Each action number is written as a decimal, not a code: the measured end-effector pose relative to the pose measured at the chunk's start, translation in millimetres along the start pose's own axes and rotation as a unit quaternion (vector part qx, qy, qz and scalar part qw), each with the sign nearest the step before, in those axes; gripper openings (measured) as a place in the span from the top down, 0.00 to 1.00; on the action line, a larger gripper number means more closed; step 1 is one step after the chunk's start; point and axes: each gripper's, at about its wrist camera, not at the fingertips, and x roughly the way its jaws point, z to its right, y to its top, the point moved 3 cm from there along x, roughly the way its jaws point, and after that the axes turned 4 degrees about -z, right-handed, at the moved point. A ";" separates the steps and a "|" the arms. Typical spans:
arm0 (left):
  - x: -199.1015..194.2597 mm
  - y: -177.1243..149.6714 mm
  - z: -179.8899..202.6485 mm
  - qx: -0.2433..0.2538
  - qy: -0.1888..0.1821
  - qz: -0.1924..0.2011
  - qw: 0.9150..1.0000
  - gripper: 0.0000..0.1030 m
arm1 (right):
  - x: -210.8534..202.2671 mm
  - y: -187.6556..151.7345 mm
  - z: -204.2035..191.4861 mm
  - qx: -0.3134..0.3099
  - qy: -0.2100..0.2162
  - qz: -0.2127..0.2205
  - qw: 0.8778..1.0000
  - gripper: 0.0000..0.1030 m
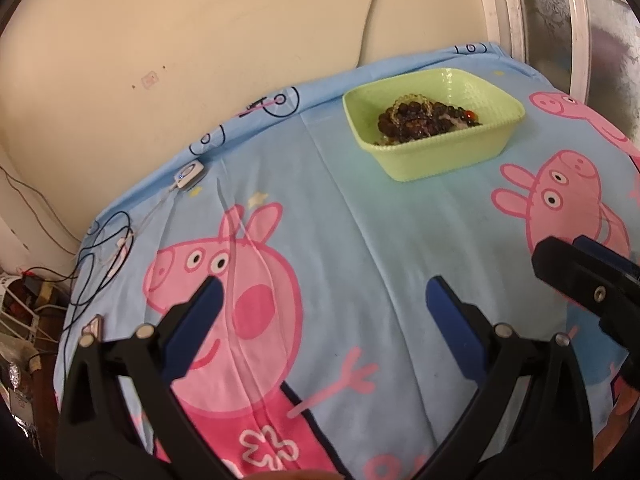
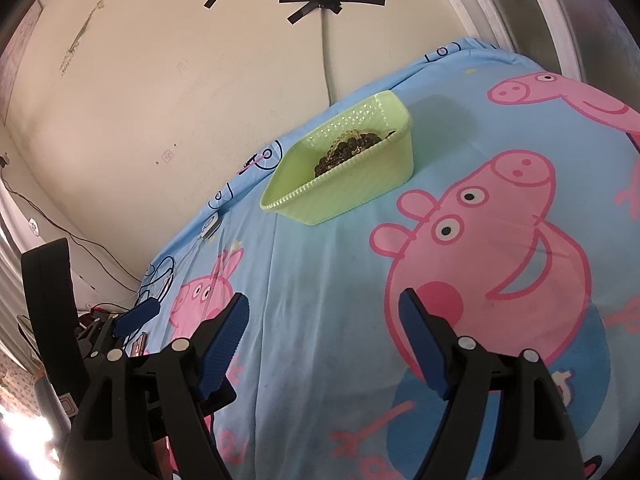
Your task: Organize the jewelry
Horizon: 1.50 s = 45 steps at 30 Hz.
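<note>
Jewelry (image 1: 426,120): a heap of dark beaded strands with one paler amber-coloured strand on top, all lying inside the light green plastic basket (image 1: 448,162). The basket sits upper centre-right in the left wrist view, upper centre in the right wrist view, on the blue cartoon-pig sheet (image 1: 360,240). No loose bead or strand shows on the sheet.

Left gripper (image 1: 324,296): jaws spread wide, nothing between them, low in the frame and well short of the basket. Right gripper (image 2: 324,312): jaws likewise apart and empty, also well short of the basket.

Judgement: the scene fits two stages, either strands due to come out of the basket for sorting, or strands already gathered into it. The pictures do not settle which.

Handling note, if any strand is gripped: the strands look tangled, so a pinch on a single top loop, lifted slowly, should keep neighbours from dragging along. The light basket may slide; the other gripper could brace its rim.
</note>
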 end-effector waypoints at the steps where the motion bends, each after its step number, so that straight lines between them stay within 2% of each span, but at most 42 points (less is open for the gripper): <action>1: 0.6 -0.5 0.2 0.000 -0.001 -0.001 1.000 0.06 | 0.2 -0.2 0.6 0.001 0.000 0.000 1.000 0.48; 38: 9.8 -4.9 3.7 0.000 0.001 -0.020 1.000 0.06 | 4.8 -5.9 6.1 0.011 0.001 -0.007 1.000 0.48; 45: 1.8 -2.9 5.8 -0.006 -0.017 -0.006 1.000 0.06 | 5.5 -7.9 5.9 0.009 0.001 -0.008 1.000 0.48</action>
